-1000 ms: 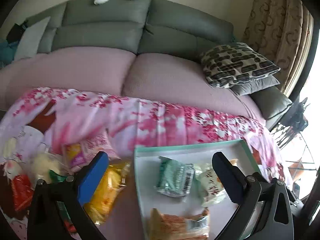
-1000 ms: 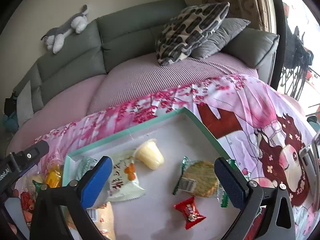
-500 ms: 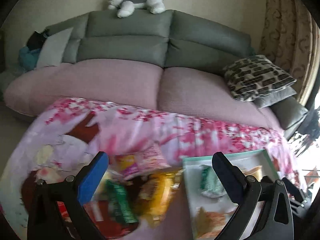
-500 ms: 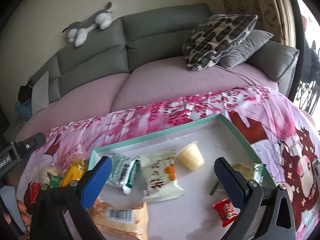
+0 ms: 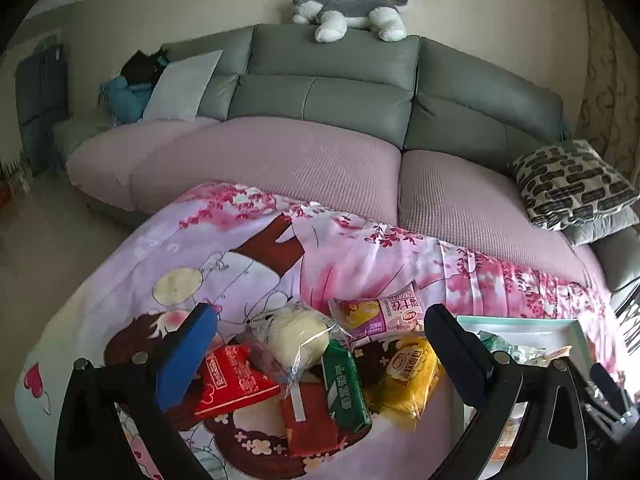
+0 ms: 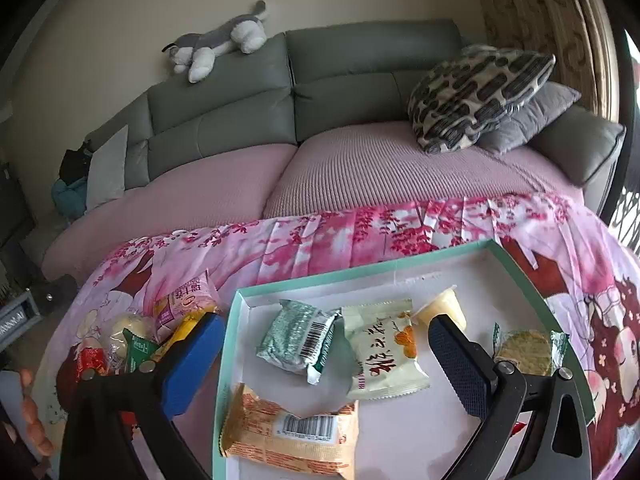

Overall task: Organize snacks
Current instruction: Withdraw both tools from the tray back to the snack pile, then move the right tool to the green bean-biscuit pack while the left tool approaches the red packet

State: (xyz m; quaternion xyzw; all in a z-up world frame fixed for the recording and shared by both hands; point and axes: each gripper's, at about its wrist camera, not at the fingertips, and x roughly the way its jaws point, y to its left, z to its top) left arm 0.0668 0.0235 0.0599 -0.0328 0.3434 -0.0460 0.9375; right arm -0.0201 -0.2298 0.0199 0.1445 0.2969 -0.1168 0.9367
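A pile of snacks lies on the pink cloth: a white bun in clear wrap (image 5: 296, 340), a red packet (image 5: 234, 380), a green packet (image 5: 344, 384), a yellow packet (image 5: 408, 372) and a pink packet (image 5: 380, 312). My left gripper (image 5: 320, 348) is open and empty, its jaws standing either side of the pile. A teal-rimmed tray (image 6: 360, 272) holds a silver-green packet (image 6: 296, 336), a cream packet (image 6: 384, 352), an orange packet (image 6: 292, 432), a jelly cup (image 6: 444, 308) and a round cracker (image 6: 524, 352). My right gripper (image 6: 324, 360) is open and empty over the tray.
A grey sofa with pink seat covers (image 5: 320, 152) stands behind the table. A patterned pillow (image 6: 476, 96) lies at its right end and a plush dog (image 5: 348, 14) on its back. The tray's corner (image 5: 520, 324) shows right of the pile.
My left gripper has swung left from the tray to over the snack pile. My right gripper's view has shifted left across the tray, now centred on the silver-green and cream packets.
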